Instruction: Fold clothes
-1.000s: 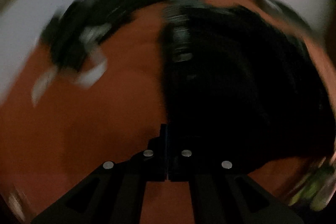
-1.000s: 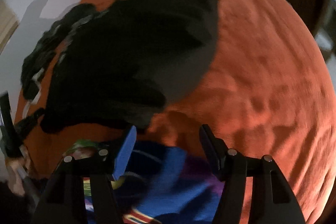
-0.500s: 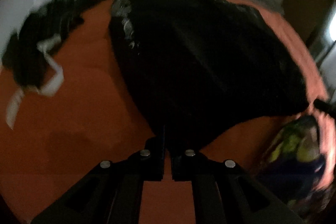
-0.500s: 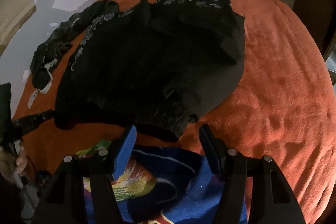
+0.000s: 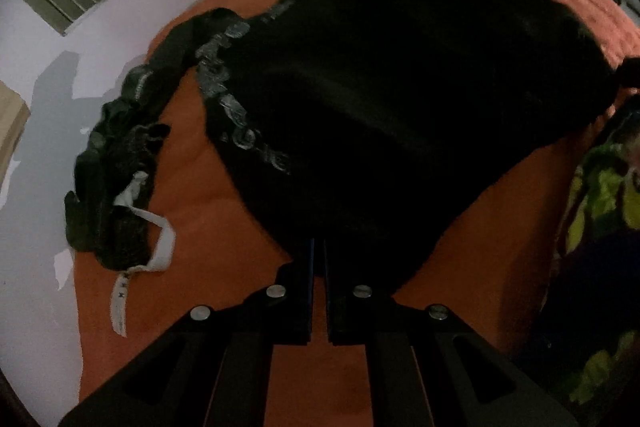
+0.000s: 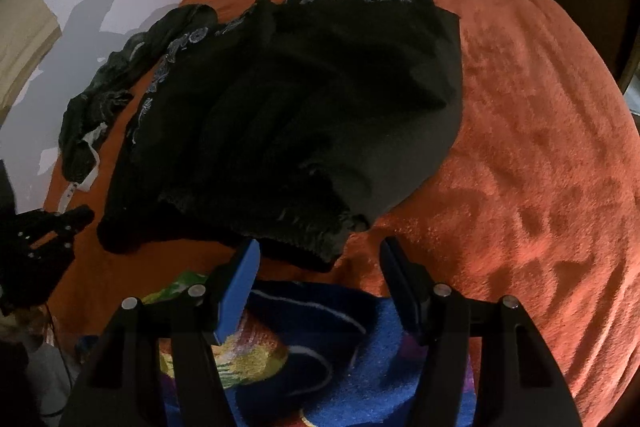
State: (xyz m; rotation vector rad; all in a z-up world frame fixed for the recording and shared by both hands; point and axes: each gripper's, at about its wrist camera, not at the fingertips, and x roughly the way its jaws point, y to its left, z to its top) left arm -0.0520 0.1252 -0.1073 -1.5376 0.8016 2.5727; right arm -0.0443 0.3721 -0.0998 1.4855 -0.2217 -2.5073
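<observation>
a black garment [image 6: 296, 115] is spread, partly doubled over, on the orange bed [image 6: 540, 147]; its near corner is pinched in the left tool [image 5: 318, 259], while the right tool [image 6: 320, 267] is held apart just short of the hem. for an even fold, the free corner is best gripped too and both lifted level.

The black garment [image 5: 400, 99] hides the left tool's [image 5: 319, 251] fingertips, and darkness swallows its folds.

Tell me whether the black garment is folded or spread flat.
Partly folded: the black garment lies doubled in bunched layers on the orange blanket, its near edge pinched by the left gripper.
</observation>
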